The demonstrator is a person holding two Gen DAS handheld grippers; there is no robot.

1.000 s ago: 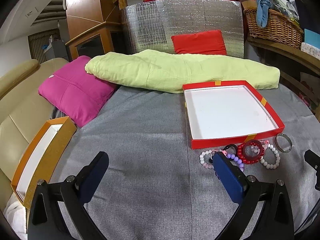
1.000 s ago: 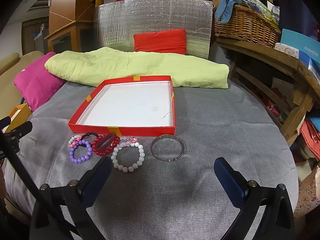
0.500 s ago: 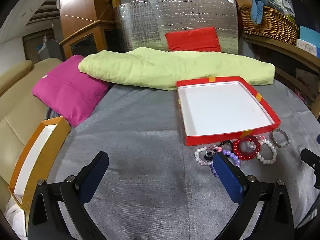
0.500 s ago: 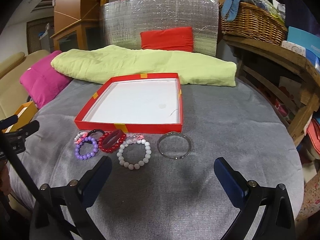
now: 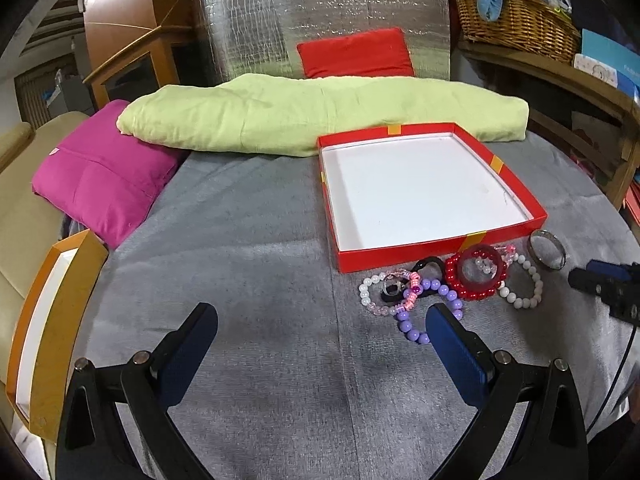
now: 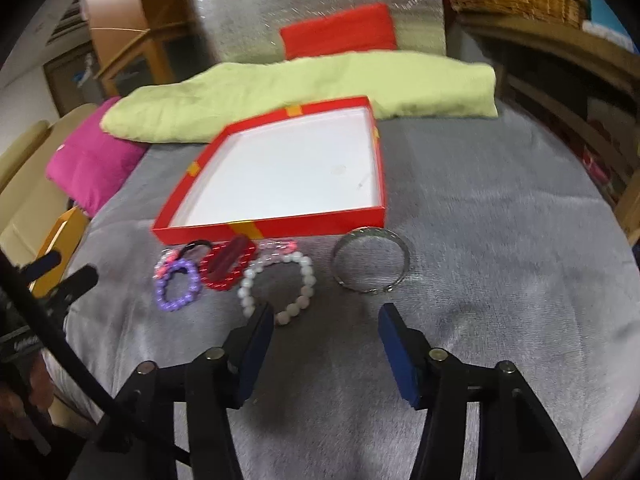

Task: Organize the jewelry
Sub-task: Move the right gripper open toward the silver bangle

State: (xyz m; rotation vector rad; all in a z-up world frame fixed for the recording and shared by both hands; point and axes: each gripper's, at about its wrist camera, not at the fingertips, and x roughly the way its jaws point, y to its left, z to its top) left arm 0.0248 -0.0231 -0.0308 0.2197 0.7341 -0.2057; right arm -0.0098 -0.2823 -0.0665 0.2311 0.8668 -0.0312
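A red box (image 5: 436,249) (image 6: 280,230) with a white inside lies on the grey cloth, with nothing in it. In front of it lie several bracelets: a purple bead one (image 5: 416,320) (image 6: 176,286), a red bead one (image 5: 476,272) (image 6: 226,266), a white bead one (image 5: 520,286) (image 6: 278,284), a pink one, and a silver bangle (image 5: 547,249) (image 6: 372,262). My left gripper (image 5: 320,336) is open, just left of the purple bracelet. My right gripper (image 6: 326,334) is open but narrowed, low over the cloth just in front of the white bracelet and the bangle.
An orange box (image 5: 52,320) stands at the left edge. A pink cushion (image 5: 104,184) and a green folded blanket (image 5: 320,116) lie behind. A wicker basket (image 5: 520,20) sits on a wooden shelf at the right.
My right gripper has moved forward and down toward the white bracelet and bangle, and its fingers have closed partway. The left gripper has shifted slightly with the view now steeper.
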